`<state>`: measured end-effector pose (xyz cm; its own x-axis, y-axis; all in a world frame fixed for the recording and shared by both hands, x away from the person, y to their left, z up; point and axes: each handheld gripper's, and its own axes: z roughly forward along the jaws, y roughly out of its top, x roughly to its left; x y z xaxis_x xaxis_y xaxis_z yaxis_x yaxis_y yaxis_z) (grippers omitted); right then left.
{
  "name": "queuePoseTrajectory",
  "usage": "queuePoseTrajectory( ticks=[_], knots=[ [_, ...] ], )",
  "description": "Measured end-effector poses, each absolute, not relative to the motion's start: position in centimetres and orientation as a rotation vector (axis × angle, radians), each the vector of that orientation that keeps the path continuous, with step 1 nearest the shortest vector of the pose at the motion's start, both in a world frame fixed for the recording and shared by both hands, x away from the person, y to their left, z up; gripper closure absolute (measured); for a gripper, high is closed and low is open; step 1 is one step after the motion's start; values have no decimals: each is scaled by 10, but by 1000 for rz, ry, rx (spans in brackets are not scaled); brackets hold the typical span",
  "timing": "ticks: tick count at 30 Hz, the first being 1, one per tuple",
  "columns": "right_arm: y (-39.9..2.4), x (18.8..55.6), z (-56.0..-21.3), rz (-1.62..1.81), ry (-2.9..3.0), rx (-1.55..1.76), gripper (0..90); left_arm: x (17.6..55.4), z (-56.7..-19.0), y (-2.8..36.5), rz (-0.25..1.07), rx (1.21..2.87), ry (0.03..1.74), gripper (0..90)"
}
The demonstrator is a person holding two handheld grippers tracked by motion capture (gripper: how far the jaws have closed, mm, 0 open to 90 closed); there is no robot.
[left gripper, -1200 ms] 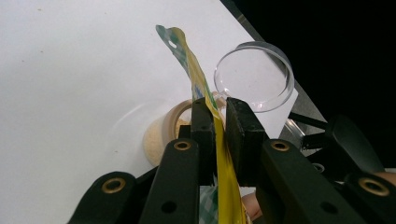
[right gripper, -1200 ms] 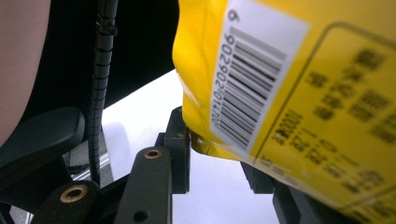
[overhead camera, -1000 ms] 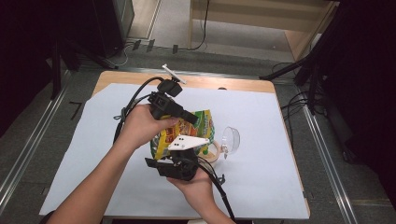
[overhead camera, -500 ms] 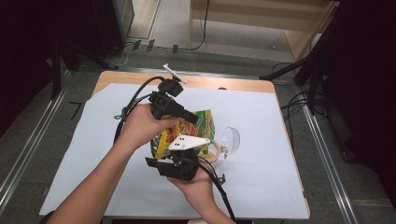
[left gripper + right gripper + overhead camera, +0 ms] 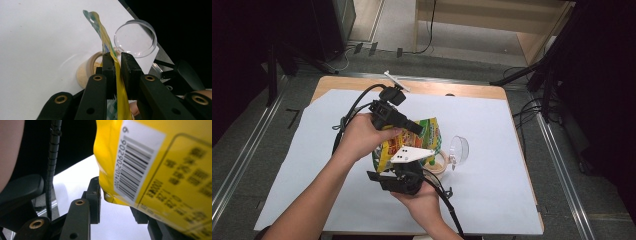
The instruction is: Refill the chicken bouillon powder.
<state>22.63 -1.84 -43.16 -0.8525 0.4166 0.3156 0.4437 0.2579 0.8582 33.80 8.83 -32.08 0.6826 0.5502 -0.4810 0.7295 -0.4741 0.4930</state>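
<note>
**Snack bag held over a small bowl**

A yellow bag point(image 5: 409, 142) is held tilted above a small round bowl point(image 5: 439, 164) of pale powder on the white-covered counter point(image 5: 512, 200). The left hand-held gripper point(image 5: 115, 65) is clamped on the bag's thin upper edge. The right hand-held gripper point(image 5: 117, 202) is set at the bag's lower end; its jaws have just been opening slightly, with the bag between them, and firm contact cannot be told. The bag's long axis is slanted toward the bowl, which lies just below and beyond it. A clear lid point(image 5: 459, 149) is propped beside the bowl.
</note>
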Motion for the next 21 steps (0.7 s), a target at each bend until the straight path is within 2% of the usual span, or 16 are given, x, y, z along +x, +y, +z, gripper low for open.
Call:
queuePoseTrajectory(
  ticks=[21],
  knots=[
    [-10, 217, -461, -1619, -2621, -659, 608, 327, -349, 113, -440, 2196, 952, 816]
  ],
)
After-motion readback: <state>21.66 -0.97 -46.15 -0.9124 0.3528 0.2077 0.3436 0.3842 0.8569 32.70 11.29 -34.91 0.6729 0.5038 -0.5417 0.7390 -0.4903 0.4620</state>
